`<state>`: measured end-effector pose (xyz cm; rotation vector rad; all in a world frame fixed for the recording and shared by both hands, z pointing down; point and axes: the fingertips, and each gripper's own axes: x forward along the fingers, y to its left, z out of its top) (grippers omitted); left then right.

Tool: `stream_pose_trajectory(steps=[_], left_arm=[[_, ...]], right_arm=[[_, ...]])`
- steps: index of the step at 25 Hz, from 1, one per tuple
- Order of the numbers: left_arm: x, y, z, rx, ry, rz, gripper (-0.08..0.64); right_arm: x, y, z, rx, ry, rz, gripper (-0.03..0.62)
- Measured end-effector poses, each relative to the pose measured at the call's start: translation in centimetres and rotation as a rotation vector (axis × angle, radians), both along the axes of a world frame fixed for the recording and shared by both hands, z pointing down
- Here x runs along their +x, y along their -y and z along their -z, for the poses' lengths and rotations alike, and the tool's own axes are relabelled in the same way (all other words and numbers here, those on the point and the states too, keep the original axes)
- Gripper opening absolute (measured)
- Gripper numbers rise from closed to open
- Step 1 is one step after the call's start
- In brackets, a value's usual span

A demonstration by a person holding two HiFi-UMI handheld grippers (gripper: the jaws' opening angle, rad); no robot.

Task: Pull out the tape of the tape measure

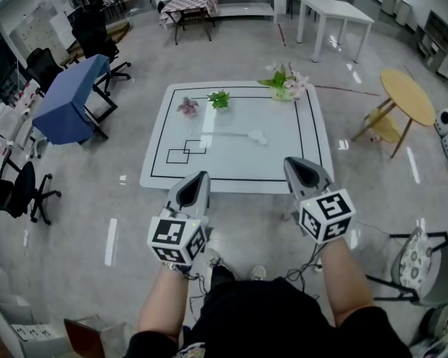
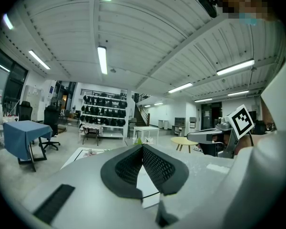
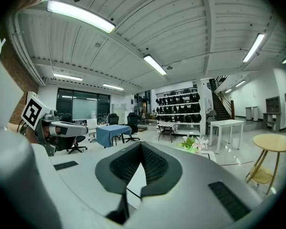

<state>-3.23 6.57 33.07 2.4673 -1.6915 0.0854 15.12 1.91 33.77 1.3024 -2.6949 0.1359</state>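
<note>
Both hands are hovering just off the near edge of the desk (image 1: 231, 179). The left gripper (image 1: 199, 176) and the right gripper (image 1: 293, 162) are each holding their fingers pressed together on nothing. The tape measure (image 1: 257, 136), small and pale, is lying near the desk's middle, ahead of both grippers and well apart from them, somewhat nearer the right one. A pale strip is running from it toward the left edge; I cannot tell whether that is tape. The white, black-lined desk is standing on a glossy grey floor (image 1: 134, 230) in an open workroom.
</note>
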Motion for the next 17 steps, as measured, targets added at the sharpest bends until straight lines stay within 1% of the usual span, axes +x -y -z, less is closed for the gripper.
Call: stream_pose_trajectory(steps=[17], left_arm=[[0.93,-0.58,0.35,0.003,0.001,-0.002,0.003]], right_arm=[[0.88,-0.74,-0.02,-0.009,0.001,0.002,-0.005]])
